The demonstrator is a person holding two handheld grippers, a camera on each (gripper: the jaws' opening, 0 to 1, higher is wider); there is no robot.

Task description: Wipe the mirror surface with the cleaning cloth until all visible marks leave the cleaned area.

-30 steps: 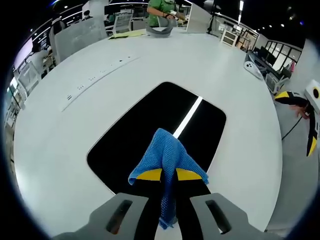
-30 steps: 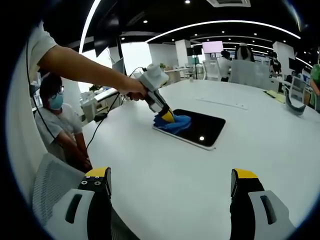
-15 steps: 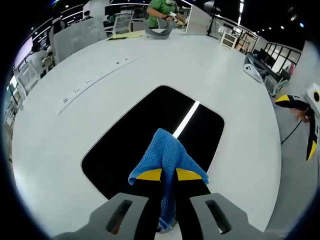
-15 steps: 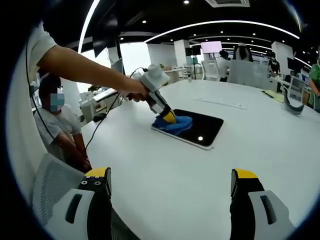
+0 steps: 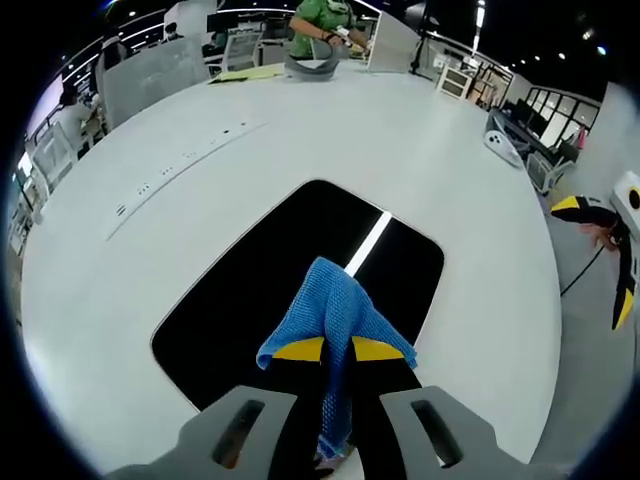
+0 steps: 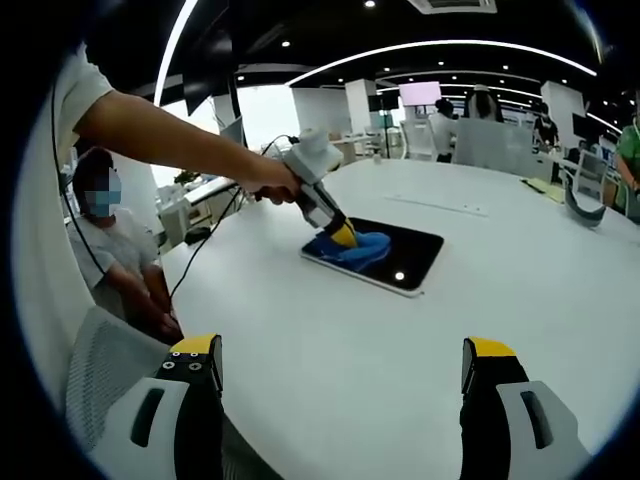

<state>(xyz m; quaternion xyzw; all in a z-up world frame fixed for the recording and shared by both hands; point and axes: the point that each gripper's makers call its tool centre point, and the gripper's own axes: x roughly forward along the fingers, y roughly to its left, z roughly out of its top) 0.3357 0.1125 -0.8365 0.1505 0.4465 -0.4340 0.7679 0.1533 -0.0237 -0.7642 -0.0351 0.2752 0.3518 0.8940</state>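
Open-plan office, long white table (image 6: 330, 330), desks, ceiling light strips (image 6: 440, 48)

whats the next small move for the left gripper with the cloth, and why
Probably push the left gripper forward, sliding the blue cloth toward the mirror's far end. The cloth is pinched in its shut jaws and sits at the near end, so most of the dark glass ahead looks unwiped. The right gripper hangs open, well short of the mirror, on the white table.

left hand-held gripper (image 6: 343, 236): grey-white body, yellow jaw tips, black cable trailing behind | right hand-held gripper (image 6: 340, 375): grey jaws, slotted, black-and-yellow tips | person: white short sleeve (image 6: 75, 85)
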